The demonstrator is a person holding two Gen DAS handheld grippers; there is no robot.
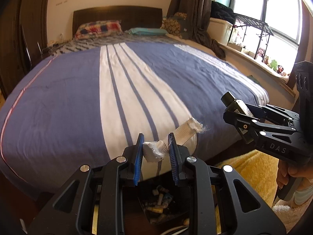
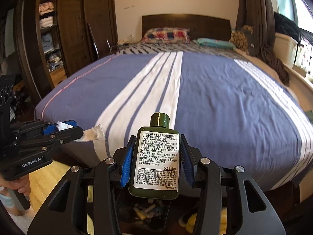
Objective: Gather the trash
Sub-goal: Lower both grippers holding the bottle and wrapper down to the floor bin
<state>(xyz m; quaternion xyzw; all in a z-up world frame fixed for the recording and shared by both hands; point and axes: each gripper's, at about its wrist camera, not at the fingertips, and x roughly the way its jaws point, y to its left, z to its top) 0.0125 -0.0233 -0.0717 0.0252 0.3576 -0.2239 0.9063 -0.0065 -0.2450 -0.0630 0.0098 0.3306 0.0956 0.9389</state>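
**Two pieces of trash held at the foot of a bed**

Left gripper [image 1: 155, 148]: black frame, blue pads, jaws closed on a strip of white bandage [image 1: 156, 150]. One crumpled end sits pinched between the pads; the rest runs out past the right-hand pad and ends in a frayed edge over the bed cover. From the right wrist view the same gripper [image 2: 66, 129] appears at the left edge, with the bandage [image 2: 92, 135] sticking out toward the bed. A hand [image 2: 18, 186] grips its handle below.

Right gripper [image 2: 156, 160]: same build, jaws closed on a small dark green bottle [image 2: 156, 156]. The bottle stands upright between the blue pads, cap upward, with a white printed label facing the camera. From the left wrist view this gripper [image 1: 237, 115] sits at the right side, the bottle [image 1: 234, 103] tilted with its cap pointing up and left. A hand [image 1: 287, 178] holds the handle beneath it.

Bed [image 1: 78, 98]: large, covered in a blue spread with a broad white band and thin blue stripes down the middle. Both grippers are held just off its near end.

Pillows [image 1: 99, 28]: one checked red and blue, one teal beside it, against a dark headboard [image 1: 117, 14].

Bin [image 2: 144, 211]: dark, below both grippers, holding small mixed scraps; also seen low in the left wrist view [image 1: 158, 201].

Yellow rug [image 1: 252, 168]: fluffy, on the floor near the foot of the bed.

Wardrobe [image 2: 49, 29]: dark wood, open shelves of folded clothes, left of the bed.

Window [image 1: 273, 9]: bright, right of the bed, with a sill holding small toys.
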